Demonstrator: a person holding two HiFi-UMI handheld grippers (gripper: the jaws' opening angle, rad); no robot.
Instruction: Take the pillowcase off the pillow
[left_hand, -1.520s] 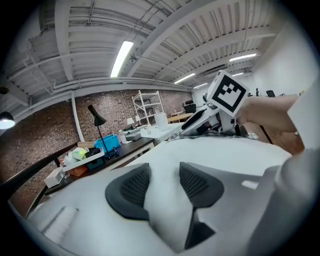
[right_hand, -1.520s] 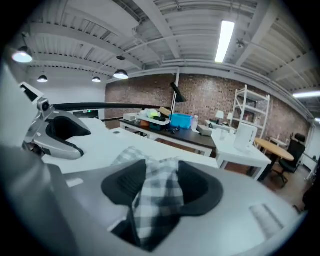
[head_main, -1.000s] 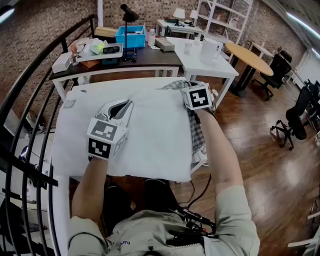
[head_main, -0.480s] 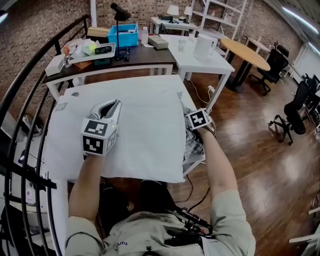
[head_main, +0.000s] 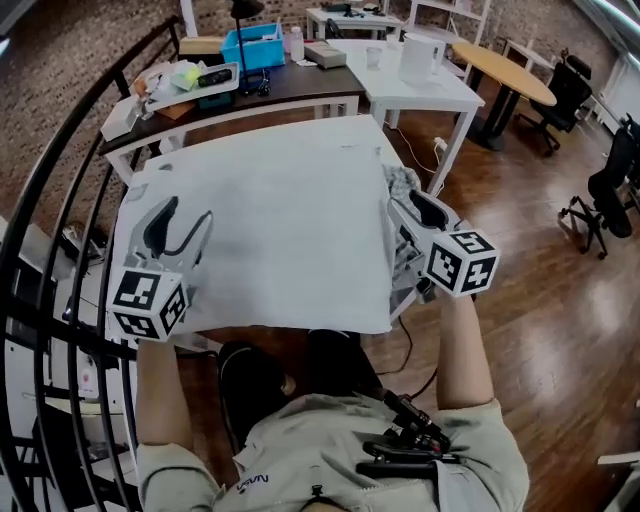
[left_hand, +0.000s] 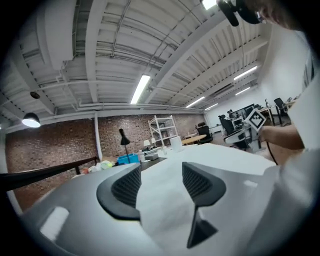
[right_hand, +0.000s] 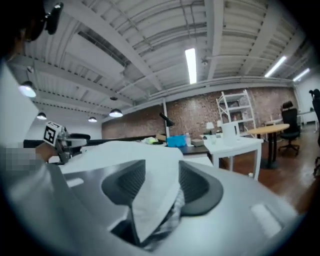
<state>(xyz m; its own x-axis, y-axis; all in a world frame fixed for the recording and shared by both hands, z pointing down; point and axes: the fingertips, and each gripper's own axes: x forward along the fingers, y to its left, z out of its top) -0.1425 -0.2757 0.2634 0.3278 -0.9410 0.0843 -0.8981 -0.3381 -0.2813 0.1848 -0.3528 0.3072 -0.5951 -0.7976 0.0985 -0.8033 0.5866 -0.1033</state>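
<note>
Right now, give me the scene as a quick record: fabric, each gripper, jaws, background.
main item: white fabric spread flat in front of the person
right edge: checked fabric bunched at the white fabric's right edge
left gripper: at the left edge; jaws apart, just been opening; white fabric between them, not pinched
right gripper: at the right edge; jaws apart, just been opening; white corner and checked fabric loose between them
background: blue bin on dark table
</note>
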